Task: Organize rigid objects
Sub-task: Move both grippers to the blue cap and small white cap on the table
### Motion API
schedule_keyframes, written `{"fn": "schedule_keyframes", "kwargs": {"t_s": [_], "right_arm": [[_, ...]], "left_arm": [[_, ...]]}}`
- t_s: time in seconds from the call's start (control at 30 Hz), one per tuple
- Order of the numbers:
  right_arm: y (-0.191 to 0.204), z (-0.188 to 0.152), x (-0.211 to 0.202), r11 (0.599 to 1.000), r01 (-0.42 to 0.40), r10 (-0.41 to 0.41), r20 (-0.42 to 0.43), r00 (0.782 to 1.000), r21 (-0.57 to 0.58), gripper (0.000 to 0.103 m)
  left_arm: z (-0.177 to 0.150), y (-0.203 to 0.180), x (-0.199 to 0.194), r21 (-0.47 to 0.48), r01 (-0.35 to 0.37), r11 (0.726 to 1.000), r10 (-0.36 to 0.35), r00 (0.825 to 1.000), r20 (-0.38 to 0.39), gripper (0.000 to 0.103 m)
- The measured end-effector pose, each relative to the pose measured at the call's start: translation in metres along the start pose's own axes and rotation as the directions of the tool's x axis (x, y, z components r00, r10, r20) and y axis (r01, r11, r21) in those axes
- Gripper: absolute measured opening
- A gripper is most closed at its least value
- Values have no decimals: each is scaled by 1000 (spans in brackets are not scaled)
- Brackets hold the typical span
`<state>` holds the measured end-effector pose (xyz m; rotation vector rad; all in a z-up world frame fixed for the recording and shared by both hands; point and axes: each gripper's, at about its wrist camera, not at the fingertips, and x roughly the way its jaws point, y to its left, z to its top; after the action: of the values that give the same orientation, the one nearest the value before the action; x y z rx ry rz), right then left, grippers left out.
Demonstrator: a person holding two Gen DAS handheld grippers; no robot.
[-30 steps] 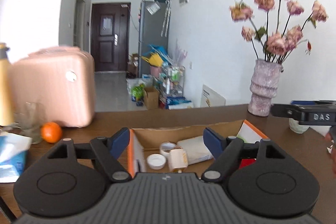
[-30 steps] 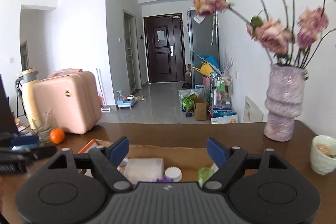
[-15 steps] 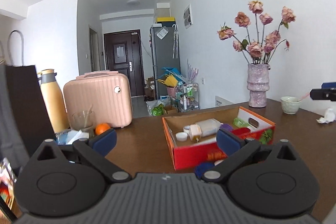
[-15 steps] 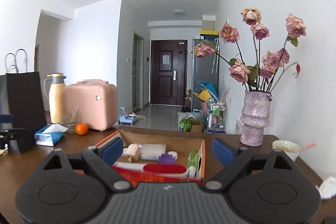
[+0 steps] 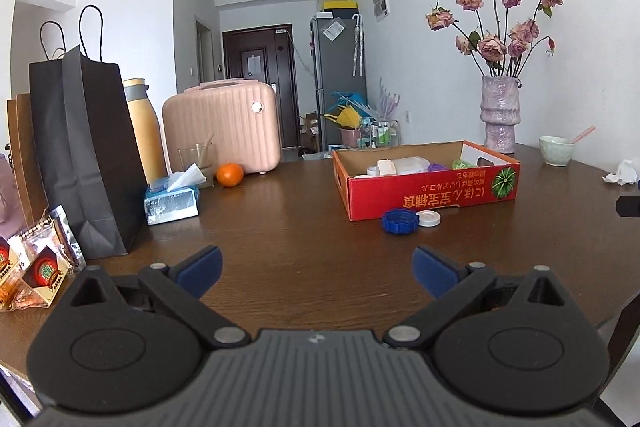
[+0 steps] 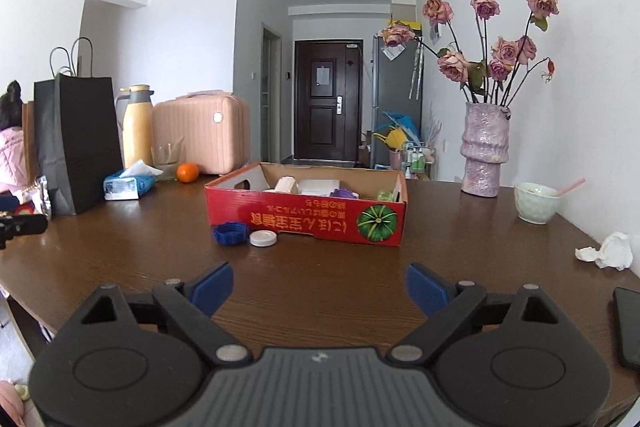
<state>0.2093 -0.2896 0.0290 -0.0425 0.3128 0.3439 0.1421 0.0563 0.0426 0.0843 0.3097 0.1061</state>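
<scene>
**Both tongs wide and idle, caps waiting beside the red box**

While both pairs of tongs hang spread apart above the near part of the brown table (image 5: pixel 304 267), nothing sits between their blue pads. Look at the left gripper (image 5: pixel 316 269): jaws released, bare wood in the gap. Same story for the right gripper (image 6: pixel 320 287), parted and gripping nothing.

Out beyond them, on the far half of the table, stands the red cardboard box (image 5: pixel 432 193), printed with a green pumpkin on its near wall. Inside it lie several small items: a pale bottle, a white packet, something purple, something green; the details are too small to tell. Against the box's near wall, on the tabletop, lie the blue cap (image 5: pixel 399 220) and the white cap (image 5: pixel 429 218), side by side and about touching. From the left tongs they sit ahead and to the right, well apart from the fingertips. From the right tongs, the blue cap (image 6: pixel 231 233) and white cap (image 6: pixel 263 238) sit ahead and to the left, again well clear.

Far left: a black paper bag (image 5: pixel 86 147), a tissue pack (image 5: pixel 171 201), an orange (image 5: pixel 230 174), a pink suitcase (image 5: pixel 224 127). Far right: a vase of dried roses (image 6: pixel 484 155), a pale bowl (image 6: pixel 536 203), a crumpled tissue (image 6: pixel 608 251).
</scene>
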Motion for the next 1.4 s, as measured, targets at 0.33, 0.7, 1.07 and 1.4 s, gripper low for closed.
{"fn": "schedule_keyframes", "kwargs": {"t_s": [0.33,0.7,1.07,1.4], "right_arm": [[-2,-6,21,1000,9,-9,-21,1000,2,93],[-9,3,69,998,-32,35,-65,997,48,93],[-2,38,153,994,-106,107,-116,987,12,93],[10,43,195,992,-125,121,-183,976,-11,93]], "left_arm": [[-3,-18,33,29,32,999,-31,998,-50,103],[17,-34,110,7,119,993,-117,985,-127,103],[37,-61,246,33,303,952,-279,911,-303,91],[24,-47,286,-66,365,929,-368,885,-286,52]]}}
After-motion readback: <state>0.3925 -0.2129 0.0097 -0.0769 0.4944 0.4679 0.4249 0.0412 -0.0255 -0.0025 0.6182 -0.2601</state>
